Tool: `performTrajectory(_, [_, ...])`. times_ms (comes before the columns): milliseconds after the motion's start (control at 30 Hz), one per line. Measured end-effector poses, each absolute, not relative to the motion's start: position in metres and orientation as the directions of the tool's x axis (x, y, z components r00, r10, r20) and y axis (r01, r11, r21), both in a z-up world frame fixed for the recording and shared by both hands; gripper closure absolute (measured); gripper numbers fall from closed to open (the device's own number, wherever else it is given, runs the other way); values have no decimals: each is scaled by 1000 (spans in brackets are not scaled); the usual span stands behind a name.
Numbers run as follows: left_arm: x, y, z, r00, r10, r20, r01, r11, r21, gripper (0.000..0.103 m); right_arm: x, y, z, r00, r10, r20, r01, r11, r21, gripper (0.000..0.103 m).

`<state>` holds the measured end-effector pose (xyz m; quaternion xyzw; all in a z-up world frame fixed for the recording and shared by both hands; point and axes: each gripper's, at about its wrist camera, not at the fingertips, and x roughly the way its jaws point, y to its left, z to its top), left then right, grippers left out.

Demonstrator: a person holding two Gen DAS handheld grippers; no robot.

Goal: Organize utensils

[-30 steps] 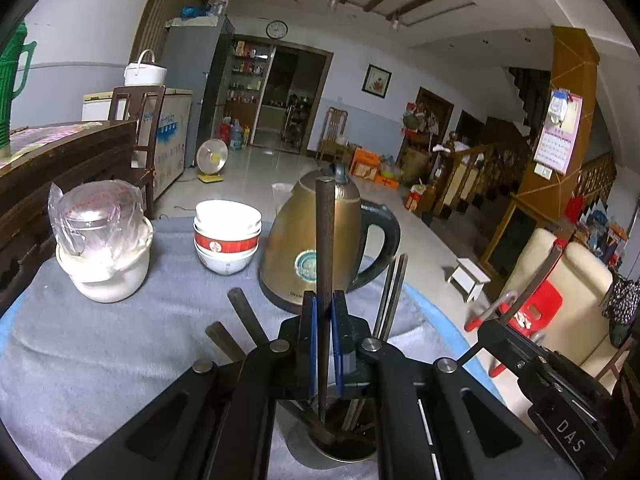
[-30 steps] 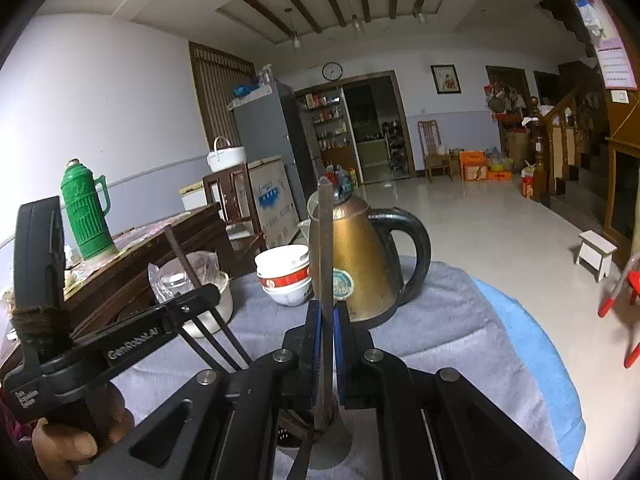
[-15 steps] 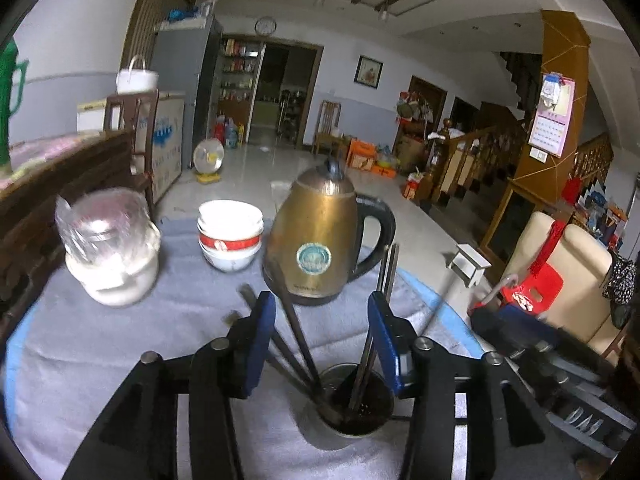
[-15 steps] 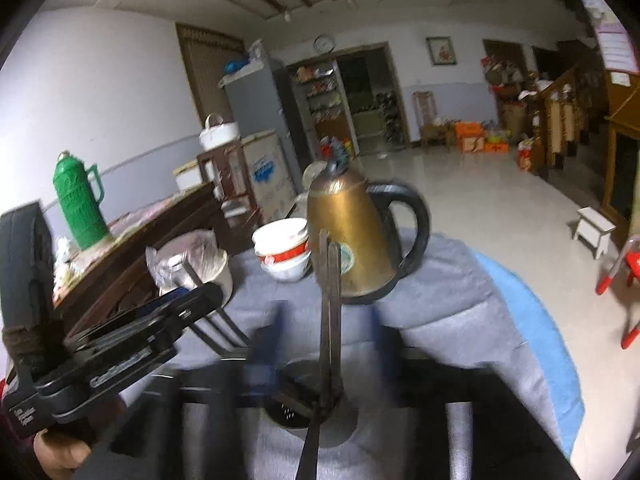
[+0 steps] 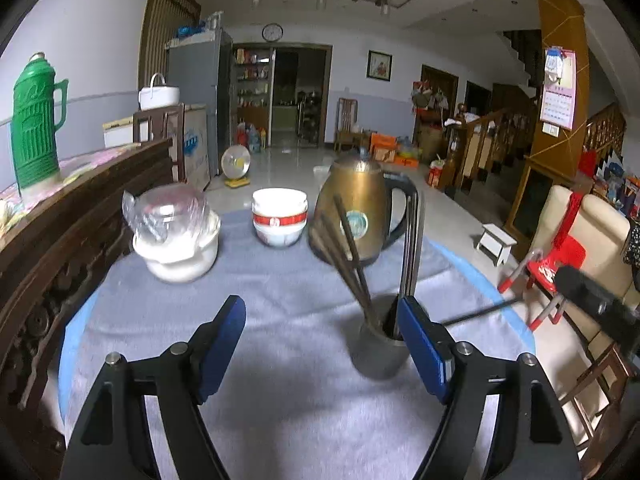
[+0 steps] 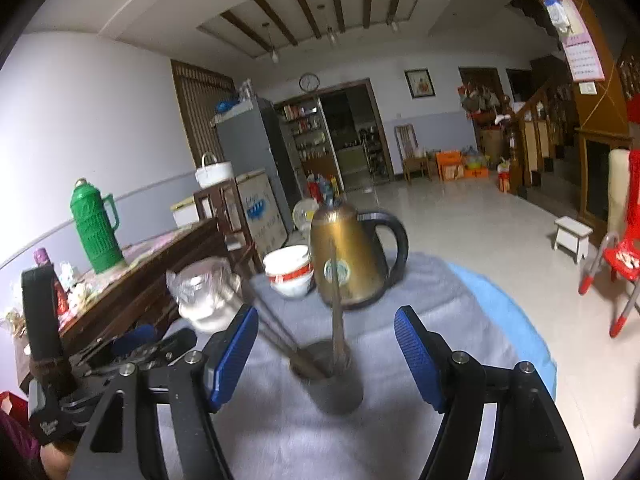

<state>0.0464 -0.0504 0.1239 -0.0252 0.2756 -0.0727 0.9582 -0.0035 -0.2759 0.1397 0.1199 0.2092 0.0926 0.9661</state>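
No lettering can be read in either view: the round label on the brass kettle (image 5: 356, 222), the red band on the stacked bowls (image 5: 279, 218), the print on the white chest (image 6: 260, 210) and the wall calendar (image 5: 557, 94) are all too blurred

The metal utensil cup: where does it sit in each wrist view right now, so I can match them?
Left wrist: metal utensil cup is right of centre, low, against the right blue pad.
Right wrist: it is at centre, low, between the two blue pads.
Shared landmark: the gold kettle stands just behind it in both.
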Motion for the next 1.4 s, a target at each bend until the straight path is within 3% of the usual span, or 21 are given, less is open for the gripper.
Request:
performTrajectory(167, [36, -50, 118, 817, -138, -560, 121, 990, -67, 22, -18, -265, 123, 870, 232, -436, -124, 957, 261, 29])
performTrajectory(400, [21, -47, 113, 813, -123, -570, 104, 992, -65, 15, -35, -256, 117, 863, 227, -452, -133, 964, 230, 29])
performTrajectory(667, [16, -42, 97, 785, -103, -611, 82, 995, -63, 15, -43, -245, 104, 853, 211, -478, -138, 973, 183, 25])
performTrajectory(1033, [21, -37, 88, 775, -45, -630, 26, 999, -40, 14, -43, -244, 103, 870, 160, -467, -113, 986, 126, 26])
performTrajectory(1200, [21, -41, 94, 786, -57, -615, 43, 998, -38, 5, -45, -242, 102, 882, 129, -453, -104, 991, 80, 25])
performTrajectory(1400, [23, -43, 96, 783, -69, -618, 48, 998, -49, 4, -46, -246, 100, 886, 107, -451, -90, 994, 58, 25])
